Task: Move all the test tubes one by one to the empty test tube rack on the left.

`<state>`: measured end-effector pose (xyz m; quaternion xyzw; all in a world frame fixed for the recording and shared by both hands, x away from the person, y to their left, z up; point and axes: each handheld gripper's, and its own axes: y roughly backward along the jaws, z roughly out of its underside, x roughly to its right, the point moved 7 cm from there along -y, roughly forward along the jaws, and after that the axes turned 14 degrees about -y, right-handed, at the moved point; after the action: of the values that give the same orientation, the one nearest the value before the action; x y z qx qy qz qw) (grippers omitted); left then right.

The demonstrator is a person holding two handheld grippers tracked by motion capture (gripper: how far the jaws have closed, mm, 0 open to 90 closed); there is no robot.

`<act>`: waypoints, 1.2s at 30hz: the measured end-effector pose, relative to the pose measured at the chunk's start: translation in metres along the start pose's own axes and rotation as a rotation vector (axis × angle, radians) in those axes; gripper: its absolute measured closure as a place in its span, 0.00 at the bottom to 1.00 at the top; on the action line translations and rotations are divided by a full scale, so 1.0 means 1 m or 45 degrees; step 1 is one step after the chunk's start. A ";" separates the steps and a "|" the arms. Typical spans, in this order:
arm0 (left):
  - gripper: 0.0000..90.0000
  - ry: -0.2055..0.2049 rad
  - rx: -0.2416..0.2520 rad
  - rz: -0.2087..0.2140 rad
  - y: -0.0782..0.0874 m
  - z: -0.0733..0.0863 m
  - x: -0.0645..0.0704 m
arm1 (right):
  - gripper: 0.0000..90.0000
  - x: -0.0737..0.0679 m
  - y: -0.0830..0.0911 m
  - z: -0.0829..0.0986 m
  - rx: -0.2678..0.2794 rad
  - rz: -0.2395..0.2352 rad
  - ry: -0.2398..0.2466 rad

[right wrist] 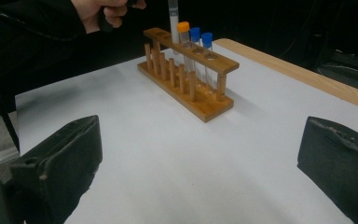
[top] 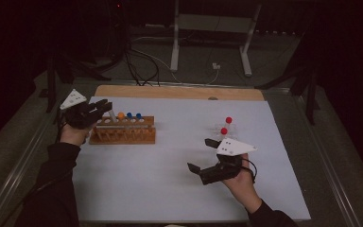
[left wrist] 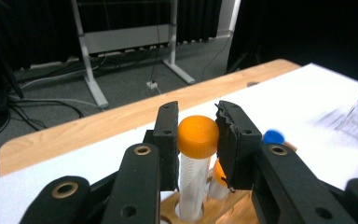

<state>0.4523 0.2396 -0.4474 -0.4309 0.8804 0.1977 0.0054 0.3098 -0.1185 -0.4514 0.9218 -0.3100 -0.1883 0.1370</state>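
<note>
My right tongs (top: 202, 155) are wide open and holding nothing, low over the white counter (top: 170, 161) close to me. Farther away, my left tongs (left wrist: 196, 140) pinch the orange-capped tube (left wrist: 196, 158), which stands upright in a hole at the end of the wooden rack (top: 123, 131). Just past it in the rack stand another orange tube (left wrist: 219, 179) and two blue-capped tubes (right wrist: 201, 51).
</note>
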 end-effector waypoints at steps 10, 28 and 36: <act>0.80 0.005 -0.043 0.012 -0.013 0.020 0.007 | 0.00 0.000 0.000 0.001 -0.007 -0.006 -0.005; 0.79 0.003 -0.085 0.033 -0.013 0.030 0.009 | 0.00 0.000 0.002 0.000 -0.006 -0.008 -0.005; 0.65 0.011 -0.072 0.042 -0.002 0.025 0.009 | 0.00 0.002 0.003 -0.002 0.001 -0.006 -0.015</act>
<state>0.4445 0.2406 -0.4724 -0.4172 0.8815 0.2208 -0.0138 0.3105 -0.1224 -0.4492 0.9214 -0.3088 -0.1938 0.1346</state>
